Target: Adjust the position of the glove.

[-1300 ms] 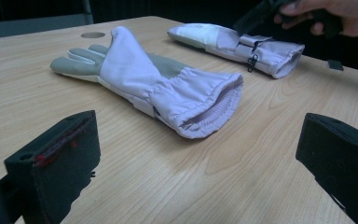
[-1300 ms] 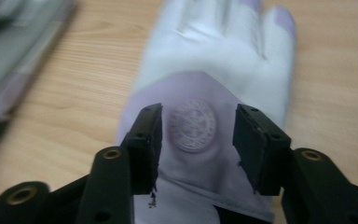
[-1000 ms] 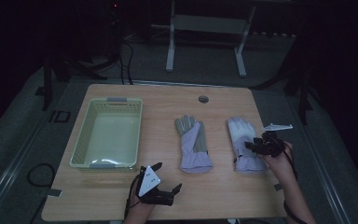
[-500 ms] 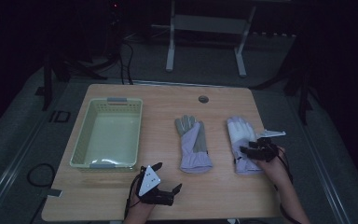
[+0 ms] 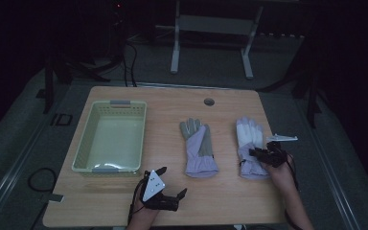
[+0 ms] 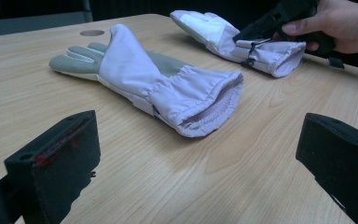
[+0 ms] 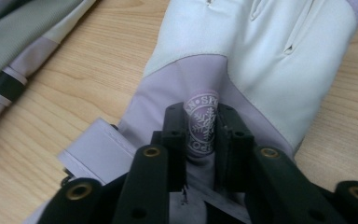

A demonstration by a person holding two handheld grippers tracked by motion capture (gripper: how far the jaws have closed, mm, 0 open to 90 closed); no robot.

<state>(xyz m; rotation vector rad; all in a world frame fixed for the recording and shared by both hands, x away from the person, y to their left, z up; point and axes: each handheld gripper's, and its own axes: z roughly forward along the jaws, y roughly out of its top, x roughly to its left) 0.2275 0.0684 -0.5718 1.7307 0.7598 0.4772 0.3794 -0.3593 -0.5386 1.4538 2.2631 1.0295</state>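
the right gripper [image 7: 204, 128] had just closed its jaws, pinching a fold of the right-hand lilac glove [image 7: 261, 56] at its snowflake badge [image 7: 202, 126], right of the basket [image 5: 88, 143]; the left gripper view showed the left gripper [image 6: 200, 163] gaping, before the other glove [image 6: 168, 88].

Bare table [image 5: 230, 201] lies open along the near edge. The basket [image 5: 110, 136] blocks the left side, while two gloves [image 5: 199, 148] [image 5: 249, 143] lie mid-table with a narrow lane between them.
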